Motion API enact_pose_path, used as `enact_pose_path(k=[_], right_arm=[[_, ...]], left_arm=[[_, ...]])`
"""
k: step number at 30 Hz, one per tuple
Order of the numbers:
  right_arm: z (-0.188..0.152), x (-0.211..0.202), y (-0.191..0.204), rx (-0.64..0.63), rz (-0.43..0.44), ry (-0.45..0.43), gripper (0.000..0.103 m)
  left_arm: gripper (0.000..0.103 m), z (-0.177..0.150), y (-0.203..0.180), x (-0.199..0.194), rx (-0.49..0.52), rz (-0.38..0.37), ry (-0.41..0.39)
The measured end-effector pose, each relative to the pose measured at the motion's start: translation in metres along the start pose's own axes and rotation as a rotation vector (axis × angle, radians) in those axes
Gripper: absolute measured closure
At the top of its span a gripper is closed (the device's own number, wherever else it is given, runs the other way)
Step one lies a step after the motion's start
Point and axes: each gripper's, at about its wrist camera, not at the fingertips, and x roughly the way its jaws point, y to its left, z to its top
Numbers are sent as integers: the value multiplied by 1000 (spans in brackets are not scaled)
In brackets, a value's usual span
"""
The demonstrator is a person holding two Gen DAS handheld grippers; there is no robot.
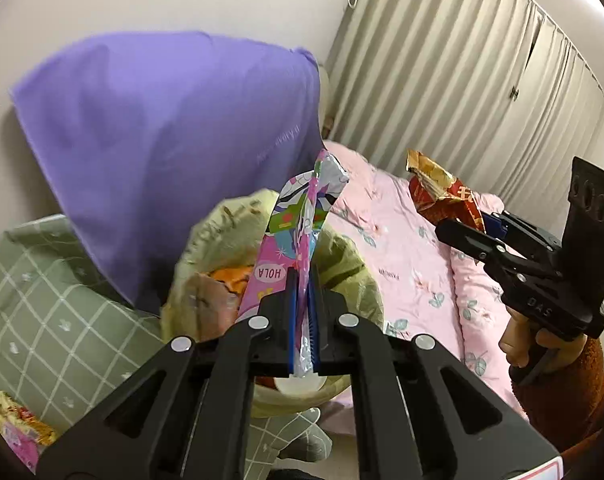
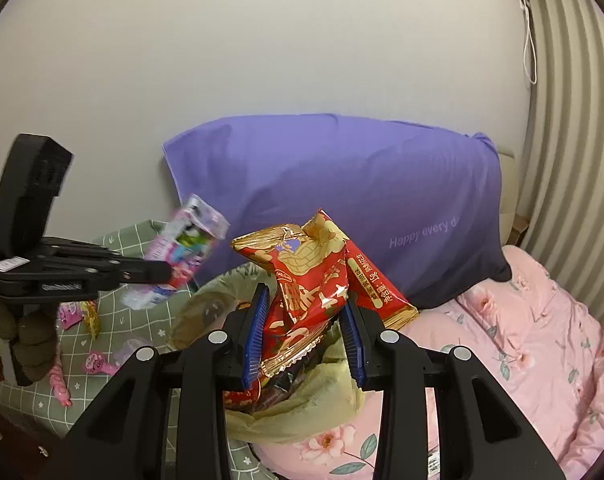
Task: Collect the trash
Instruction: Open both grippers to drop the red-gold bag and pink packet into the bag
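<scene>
My left gripper (image 1: 303, 316) is shut on a pink cartoon wrapper (image 1: 298, 220) and holds it upright above the open yellow-green trash bag (image 1: 206, 240). It also shows in the right wrist view (image 2: 170, 276) with the same wrapper (image 2: 182, 248). My right gripper (image 2: 305, 336) holds a crumpled red and gold snack packet (image 2: 309, 280) between its blue pads, over the bag (image 2: 302, 404). From the left wrist view that gripper (image 1: 467, 230) carries the packet (image 1: 441, 192) at the right.
A purple pillow (image 2: 341, 200) leans on the wall behind the bag. A pink floral quilt (image 2: 521, 340) lies right. More pink and yellow wrappers (image 2: 82, 320) lie on the green checked bedding (image 1: 42, 300). Curtains (image 1: 461, 80) hang at the back right.
</scene>
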Motion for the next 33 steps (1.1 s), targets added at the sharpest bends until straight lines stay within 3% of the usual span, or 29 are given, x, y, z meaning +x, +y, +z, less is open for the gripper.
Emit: enact_pose_path(k=[16,29,33], right_arm=[[-33,76,-3,55,118,95,69],[-40,88,-5,87,103,120,68],[-43,94,3,54,92,142,68]], left_arm=[[98,-1,40,66,-53,15,152],[98,9,50,83,-73,-44,163],[84,11,52,84,-89,-52,164]])
